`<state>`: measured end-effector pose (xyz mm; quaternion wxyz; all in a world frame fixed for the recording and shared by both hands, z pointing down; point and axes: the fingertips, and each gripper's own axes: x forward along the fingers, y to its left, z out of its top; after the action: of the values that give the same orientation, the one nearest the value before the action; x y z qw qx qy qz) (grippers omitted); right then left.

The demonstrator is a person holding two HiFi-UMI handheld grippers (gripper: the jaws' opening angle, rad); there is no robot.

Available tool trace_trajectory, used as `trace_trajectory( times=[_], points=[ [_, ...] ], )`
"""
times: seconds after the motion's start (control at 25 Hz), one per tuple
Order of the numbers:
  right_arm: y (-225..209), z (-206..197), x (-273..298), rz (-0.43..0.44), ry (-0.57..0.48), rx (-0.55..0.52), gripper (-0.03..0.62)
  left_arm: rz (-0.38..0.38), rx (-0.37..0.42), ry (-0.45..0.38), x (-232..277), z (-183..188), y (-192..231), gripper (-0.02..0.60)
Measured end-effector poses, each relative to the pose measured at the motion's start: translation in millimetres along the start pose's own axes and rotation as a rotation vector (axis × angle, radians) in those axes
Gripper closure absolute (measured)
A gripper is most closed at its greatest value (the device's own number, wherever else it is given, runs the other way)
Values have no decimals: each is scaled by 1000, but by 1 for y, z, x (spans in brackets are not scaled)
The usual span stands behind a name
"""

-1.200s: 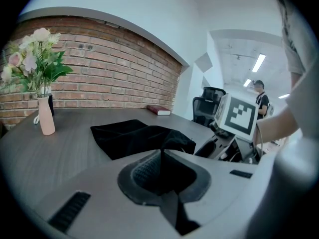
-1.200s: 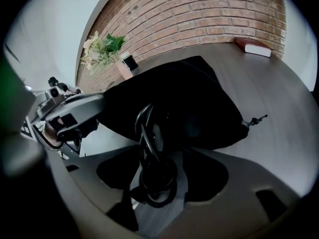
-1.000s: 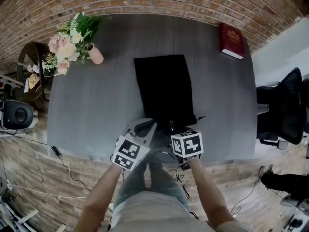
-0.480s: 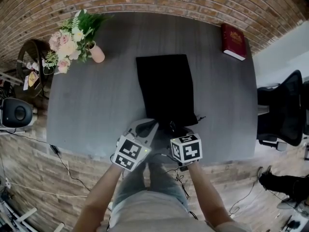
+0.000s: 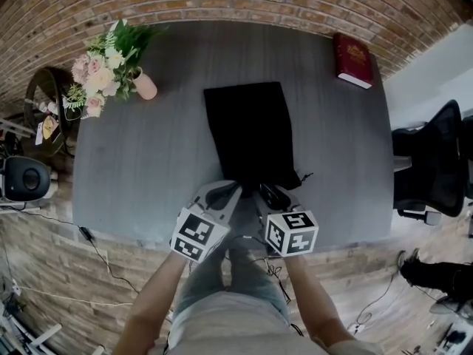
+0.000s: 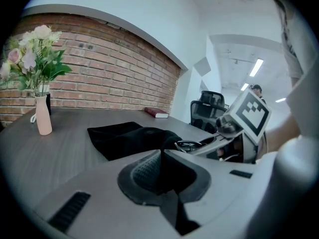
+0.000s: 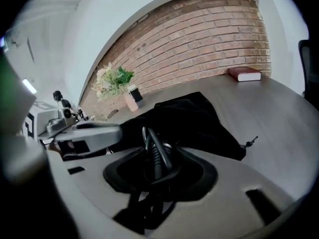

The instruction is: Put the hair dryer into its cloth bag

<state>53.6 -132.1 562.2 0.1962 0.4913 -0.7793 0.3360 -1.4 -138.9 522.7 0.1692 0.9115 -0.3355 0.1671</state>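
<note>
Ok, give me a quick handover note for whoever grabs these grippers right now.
Left gripper: shut on the near edge of the cloth bag, at the front of the table.
Right gripper: jaws have just been closing, now pinching the looped black cord at the bag's mouth.
Done: the hair dryer is out of sight; the bag bulges, so it is probably inside.
To do: tuck the cord in, close the bag.

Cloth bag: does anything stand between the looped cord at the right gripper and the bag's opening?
Nothing visible does. The right gripper, whose jaws have just been closing, grips the looped black cord, and the cloth bag lies directly beyond it. The left gripper is shut on the bag's near edge, beside the cord.
</note>
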Motion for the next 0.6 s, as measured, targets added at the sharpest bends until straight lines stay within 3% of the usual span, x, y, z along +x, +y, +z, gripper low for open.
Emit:
trace_trajectory(
  times=[0.28, 0.6],
  points=[
    [1, 18, 8, -16, -119, 40, 427, -6, 12, -20, -3, 9, -1, 565],
    [-5, 41, 28, -24, -187, 46, 427, -25, 20, -37, -3, 16, -3, 565]
  ],
)
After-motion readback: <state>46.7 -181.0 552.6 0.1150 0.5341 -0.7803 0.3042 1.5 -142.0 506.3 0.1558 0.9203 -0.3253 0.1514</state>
